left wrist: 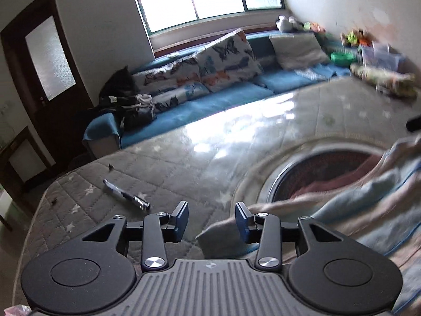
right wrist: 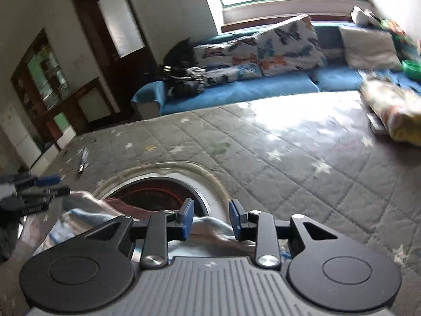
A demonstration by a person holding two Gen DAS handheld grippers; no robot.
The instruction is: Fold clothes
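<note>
A striped cloth in pale blue, pink and beige (left wrist: 368, 205) lies on the grey quilted mat (left wrist: 184, 163), partly over a round dark red and white piece (left wrist: 329, 168). My left gripper (left wrist: 211, 218) is open, its jaws apart just above a corner of the cloth (left wrist: 223, 239). My right gripper (right wrist: 210, 220) is open over the same cloth (right wrist: 208, 223), close to the round piece (right wrist: 158, 192). The left gripper also shows at the left edge of the right wrist view (right wrist: 34, 187).
A pen-like tube (left wrist: 126, 194) lies on the mat to the left. A blue sofa (left wrist: 210, 100) with butterfly cushions (left wrist: 226, 58) and a dark bag (left wrist: 131, 108) stands behind. Bundled bedding (right wrist: 394, 110) and toys sit at the far right. A dark door (left wrist: 47, 60) is on the left.
</note>
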